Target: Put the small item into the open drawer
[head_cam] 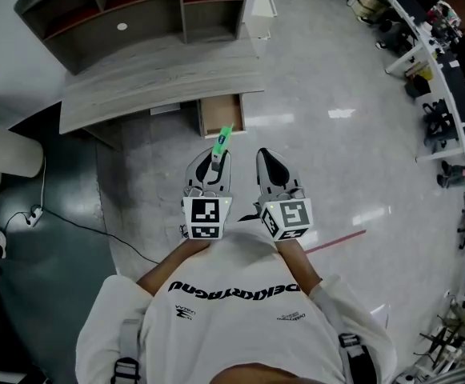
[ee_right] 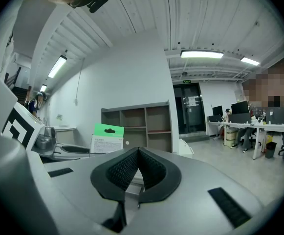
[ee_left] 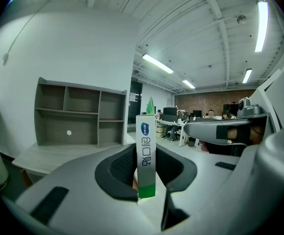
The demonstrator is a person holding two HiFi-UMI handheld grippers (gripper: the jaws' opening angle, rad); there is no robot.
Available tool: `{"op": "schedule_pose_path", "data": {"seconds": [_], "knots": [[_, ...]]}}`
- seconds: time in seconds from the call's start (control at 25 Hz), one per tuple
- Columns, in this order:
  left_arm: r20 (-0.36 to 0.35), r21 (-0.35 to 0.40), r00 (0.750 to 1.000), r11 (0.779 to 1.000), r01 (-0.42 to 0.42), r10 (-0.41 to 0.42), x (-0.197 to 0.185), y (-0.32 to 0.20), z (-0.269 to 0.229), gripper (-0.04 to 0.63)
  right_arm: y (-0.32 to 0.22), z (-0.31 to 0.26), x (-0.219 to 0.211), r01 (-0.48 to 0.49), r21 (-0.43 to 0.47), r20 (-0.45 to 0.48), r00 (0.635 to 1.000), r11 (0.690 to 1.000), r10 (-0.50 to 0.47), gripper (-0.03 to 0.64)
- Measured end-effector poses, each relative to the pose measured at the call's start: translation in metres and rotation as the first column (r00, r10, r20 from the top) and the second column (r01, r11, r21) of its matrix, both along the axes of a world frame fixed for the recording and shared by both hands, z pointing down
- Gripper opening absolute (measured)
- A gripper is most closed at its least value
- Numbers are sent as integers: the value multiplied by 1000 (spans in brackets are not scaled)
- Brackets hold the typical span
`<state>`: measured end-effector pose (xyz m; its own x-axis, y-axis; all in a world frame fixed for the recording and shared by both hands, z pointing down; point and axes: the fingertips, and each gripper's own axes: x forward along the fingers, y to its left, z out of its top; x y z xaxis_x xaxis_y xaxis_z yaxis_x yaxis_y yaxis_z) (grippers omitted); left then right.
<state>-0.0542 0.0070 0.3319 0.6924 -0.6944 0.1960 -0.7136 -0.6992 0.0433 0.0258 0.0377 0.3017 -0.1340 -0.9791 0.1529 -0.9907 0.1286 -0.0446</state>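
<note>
**A:** Between the jaws of the left gripper [ee_left: 145,156], what is sitting there?

**B:** A small box [ee_left: 145,153], white with green ends. The jaws are clamping it from both sides, and it is standing upright and sticking out past them.

**A:** And the right gripper [ee_right: 138,166]?

**B:** Its jaws are pressing together with nothing between them. The person is holding it just beside the left one, and both are pointing the same way.

**A:** Where is the open drawer [head_cam: 221,115] lying?

**B:** It is hanging pulled out under the edge of the wooden desk [head_cam: 152,86], straight ahead of the two grippers. From the head view its inside is looking bare, though I cannot tell for certain.

**A:** So the box is not resting in it?

**B:** No. The left gripper is carrying it over the glossy floor [head_cam: 336,158], on the near side of the drawer, green tip pointing toward the drawer front.

**A:** Anything on the desk?

**B:** A shelf unit [head_cam: 136,6] is standing along its back.
</note>
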Motion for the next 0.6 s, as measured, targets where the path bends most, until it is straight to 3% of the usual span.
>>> {"op": "schedule_pose_path", "data": {"seconds": [0.6], "knots": [[45,-91,997,994,67,-63,18,-36,40,95,-40,39,24,54,-95,12,999,994,-53,28]]}}
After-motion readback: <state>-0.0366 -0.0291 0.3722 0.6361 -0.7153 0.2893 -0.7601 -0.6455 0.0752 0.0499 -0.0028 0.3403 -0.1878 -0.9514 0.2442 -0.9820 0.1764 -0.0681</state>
